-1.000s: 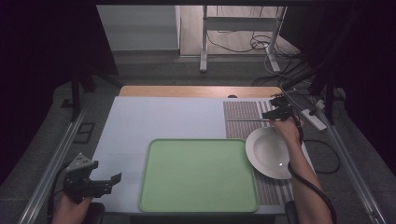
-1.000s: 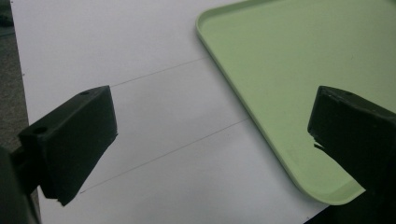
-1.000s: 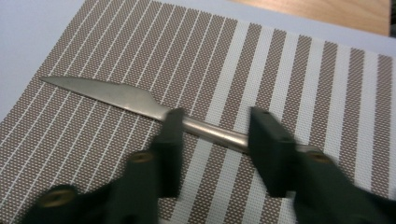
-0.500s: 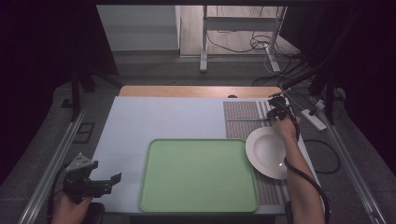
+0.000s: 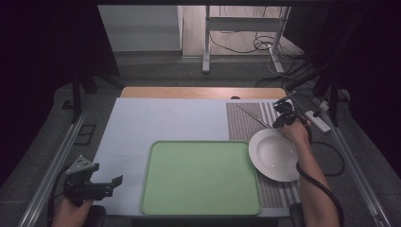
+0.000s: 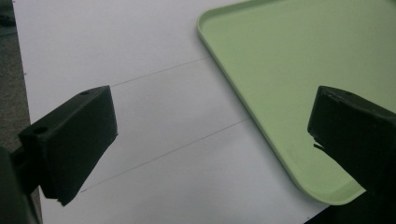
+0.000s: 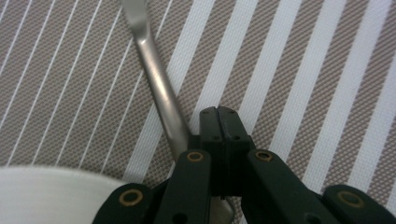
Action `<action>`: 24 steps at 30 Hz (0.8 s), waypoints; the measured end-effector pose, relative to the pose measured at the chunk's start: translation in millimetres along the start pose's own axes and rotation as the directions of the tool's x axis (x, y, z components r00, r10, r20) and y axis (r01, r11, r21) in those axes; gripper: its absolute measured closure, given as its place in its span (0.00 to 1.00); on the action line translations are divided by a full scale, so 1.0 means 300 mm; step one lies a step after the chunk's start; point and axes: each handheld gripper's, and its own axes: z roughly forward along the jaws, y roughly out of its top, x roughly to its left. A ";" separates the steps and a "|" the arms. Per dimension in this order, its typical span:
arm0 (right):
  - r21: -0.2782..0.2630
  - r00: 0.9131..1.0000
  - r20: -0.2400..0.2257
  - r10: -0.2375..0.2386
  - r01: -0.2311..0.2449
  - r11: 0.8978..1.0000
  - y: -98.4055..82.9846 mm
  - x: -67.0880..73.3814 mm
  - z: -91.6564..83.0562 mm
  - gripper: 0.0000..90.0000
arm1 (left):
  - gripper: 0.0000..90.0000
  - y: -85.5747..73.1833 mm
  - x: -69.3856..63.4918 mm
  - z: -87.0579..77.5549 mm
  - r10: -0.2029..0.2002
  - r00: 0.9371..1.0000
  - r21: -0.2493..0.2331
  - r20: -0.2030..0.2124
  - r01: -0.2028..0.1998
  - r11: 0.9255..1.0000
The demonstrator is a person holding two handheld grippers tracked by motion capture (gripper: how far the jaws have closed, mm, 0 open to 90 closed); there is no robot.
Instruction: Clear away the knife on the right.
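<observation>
While the right gripper (image 7: 219, 116) has just been closing, its jaws now meet on the handle of a metal utensil (image 7: 156, 84), which slants away ahead of them across the striped placemat (image 7: 303, 70), the white bowl (image 5: 274, 155) just beside. The left gripper (image 6: 210, 140) stands open, the green tray (image 6: 289, 70) ahead.

The table (image 5: 156, 120) has a pale top with a wooden strip (image 5: 203, 92) along its far edge. Grey floor (image 5: 156, 64) lies beyond it, where a metal stand (image 5: 246, 28) rises among loose cables (image 5: 255, 45). A light wall panel (image 5: 139, 26) stands behind, and both sides fall into darkness.
</observation>
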 end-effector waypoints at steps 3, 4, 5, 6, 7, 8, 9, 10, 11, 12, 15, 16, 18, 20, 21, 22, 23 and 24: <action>-0.017 1.000 0.003 -0.006 0.006 1.000 0.002 -0.004 -0.005 1.00 | 0.02 0.001 0.001 0.001 -0.001 1.000 0.000 0.001 0.001 1.000; -0.059 1.000 -0.001 0.002 -0.002 0.998 0.004 -0.006 -0.012 1.00 | 0.02 0.001 0.001 0.001 -0.001 1.000 0.000 0.002 0.001 1.000; -0.085 1.000 -0.010 0.004 -0.005 0.996 0.006 -0.007 -0.018 0.93 | 0.02 0.001 0.002 0.001 -0.003 1.000 -0.001 0.003 0.003 1.000; -0.105 1.000 -0.012 0.006 -0.008 0.994 0.012 -0.008 -0.026 0.85 | 0.02 0.001 0.002 0.001 -0.003 1.000 -0.001 0.003 0.003 1.000; -0.128 1.000 -0.018 0.010 -0.013 0.992 0.019 -0.005 -0.033 0.75 | 0.02 0.001 0.002 0.001 -0.004 1.000 -0.001 0.003 0.004 1.000; -0.133 1.000 -0.028 0.008 -0.012 0.991 0.024 -0.004 -0.036 0.65 | 0.02 0.001 0.002 0.001 -0.002 1.000 0.000 0.003 0.002 1.000; -0.137 0.999 -0.045 0.011 -0.017 0.990 0.029 -0.001 -0.035 0.55 | 0.02 0.001 0.001 0.002 -0.001 1.000 0.001 0.002 0.001 1.000; -0.132 0.998 -0.062 0.015 -0.023 0.991 0.035 0.006 -0.030 0.44 | 0.02 0.001 0.001 0.001 0.000 1.000 0.002 0.002 0.000 1.000; -0.130 0.998 -0.059 0.010 -0.017 0.991 0.038 0.011 -0.026 0.39 | 0.02 0.001 0.000 0.001 0.001 1.000 0.001 0.002 -0.001 1.000; -0.132 0.998 -0.060 0.008 -0.016 0.991 0.041 0.017 -0.019 0.31 | 0.02 0.001 0.001 0.001 0.001 1.000 0.001 0.002 -0.001 1.000; -0.104 0.998 -0.061 0.014 -0.021 0.994 0.050 0.033 0.009 0.05 | 0.02 0.001 0.001 0.001 0.000 1.000 0.001 0.003 0.000 1.000; -0.094 0.999 -0.047 0.010 -0.014 0.995 0.053 0.039 0.020 0.00 | 0.02 0.001 0.001 0.001 0.000 1.000 0.002 0.002 0.000 1.000; -0.087 1.000 -0.018 0.010 -0.012 0.996 0.059 0.046 0.033 0.00 | 0.02 0.001 0.001 0.001 0.001 1.000 0.001 0.003 -0.001 1.000; -0.077 1.000 -0.005 0.027 -0.027 0.997 0.064 0.046 0.040 0.00 | 0.02 0.001 0.002 0.001 -0.001 1.000 0.001 0.003 0.001 1.000; -0.067 1.000 -0.017 0.020 -0.021 0.998 0.065 0.045 0.045 0.00 | 0.02 0.000 0.002 0.001 -0.001 1.000 0.001 0.004 0.001 1.000; -0.066 1.000 -0.020 0.013 -0.015 0.998 0.064 0.045 0.049 0.00 | 0.02 0.000 0.002 0.001 -0.002 1.000 0.000 0.004 0.002 1.000; -0.055 1.000 -0.012 0.012 -0.012 0.998 0.064 0.046 0.054 0.04 | 0.02 0.000 0.002 0.001 -0.001 1.000 0.001 0.004 0.001 1.000; -0.046 1.000 0.000 0.001 -0.001 0.999 0.062 0.045 0.059 0.10 | 0.02 0.001 0.001 0.001 0.000 1.000 0.002 0.003 0.000 1.000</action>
